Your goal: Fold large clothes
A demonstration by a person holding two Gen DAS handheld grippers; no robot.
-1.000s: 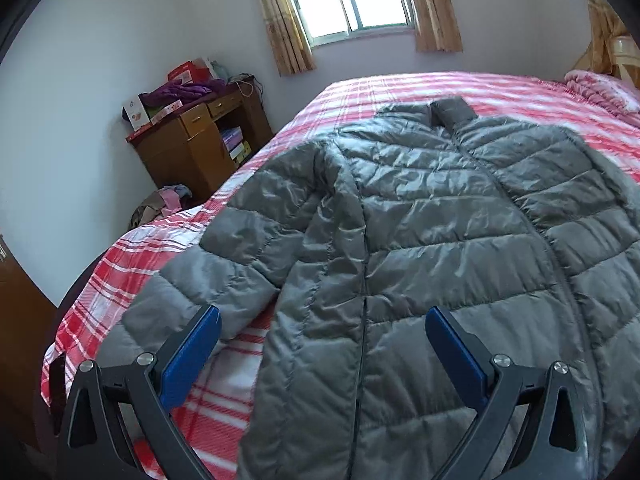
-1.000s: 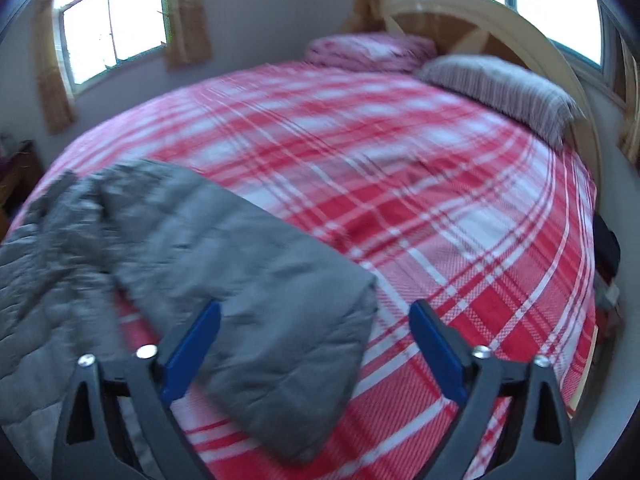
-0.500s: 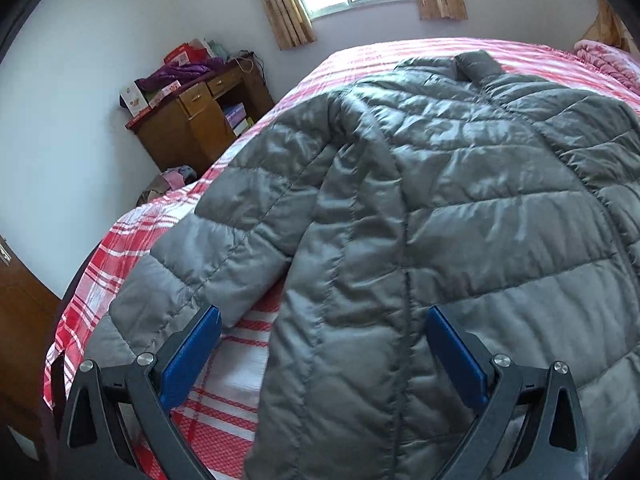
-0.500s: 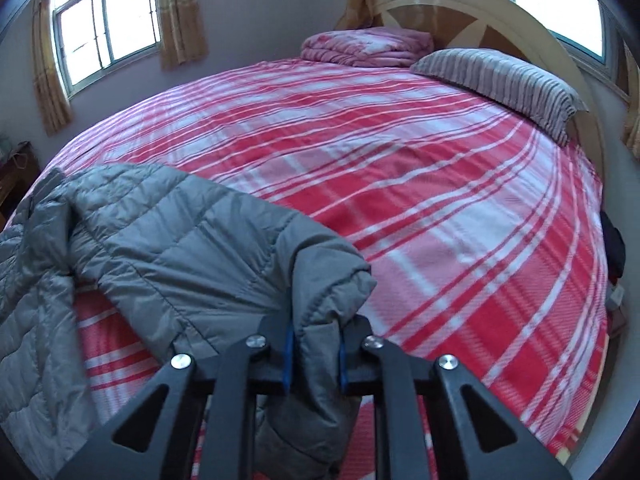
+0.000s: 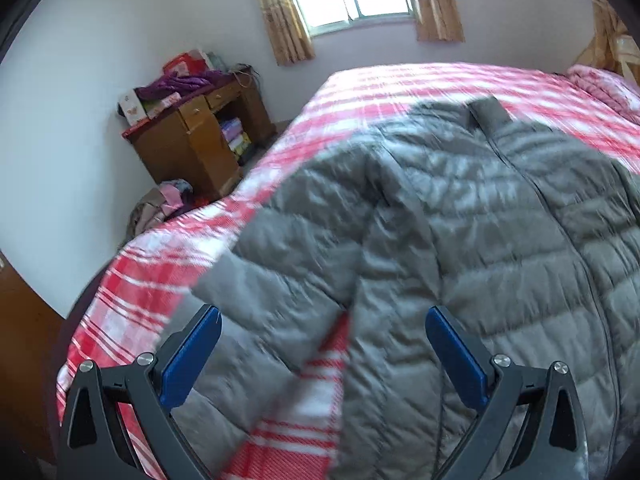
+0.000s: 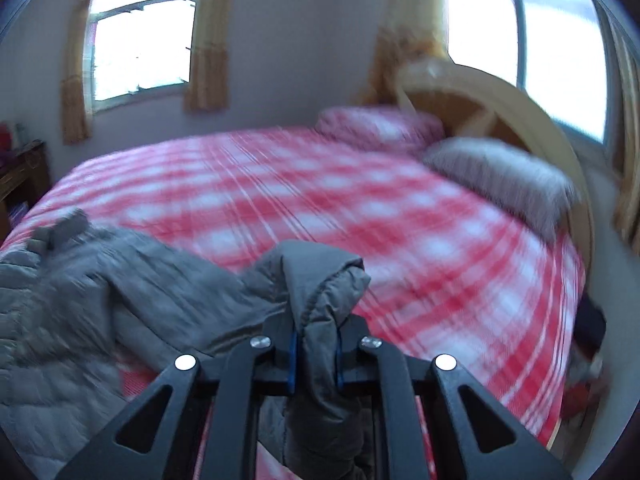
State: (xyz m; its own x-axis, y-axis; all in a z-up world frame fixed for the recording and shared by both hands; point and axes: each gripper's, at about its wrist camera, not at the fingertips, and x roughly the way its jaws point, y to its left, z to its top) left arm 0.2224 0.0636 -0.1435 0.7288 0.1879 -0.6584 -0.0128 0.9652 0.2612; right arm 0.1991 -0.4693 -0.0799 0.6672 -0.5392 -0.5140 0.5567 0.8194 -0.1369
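A grey quilted puffer jacket [image 5: 480, 240] lies front up on the red plaid bed [image 5: 152, 264], collar toward the window. My left gripper [image 5: 323, 314] hovers open above its left sleeve [image 5: 288, 256] and side hem, touching nothing. In the right wrist view the other sleeve's cuff [image 6: 320, 276] stands bunched up between the blue pads of my right gripper [image 6: 316, 336]. Those jaws are closing and pinch the cuff, which is raised off the bedspread [image 6: 400, 220]. The rest of the jacket [image 6: 72, 304] trails away to the left.
A cluttered wooden desk [image 5: 200, 140] stands against the wall left of the bed, with a heap of clothes [image 5: 160, 204] on the floor by it. A striped pillow [image 6: 500, 176], a folded pink blanket [image 6: 380, 128] and the curved wooden headboard [image 6: 532, 120] sit at the bed's far end.
My right gripper went from wide open over the sleeve end to clamped on the cuff, then rose with it. The left gripper stayed open and shifted over the jacket.
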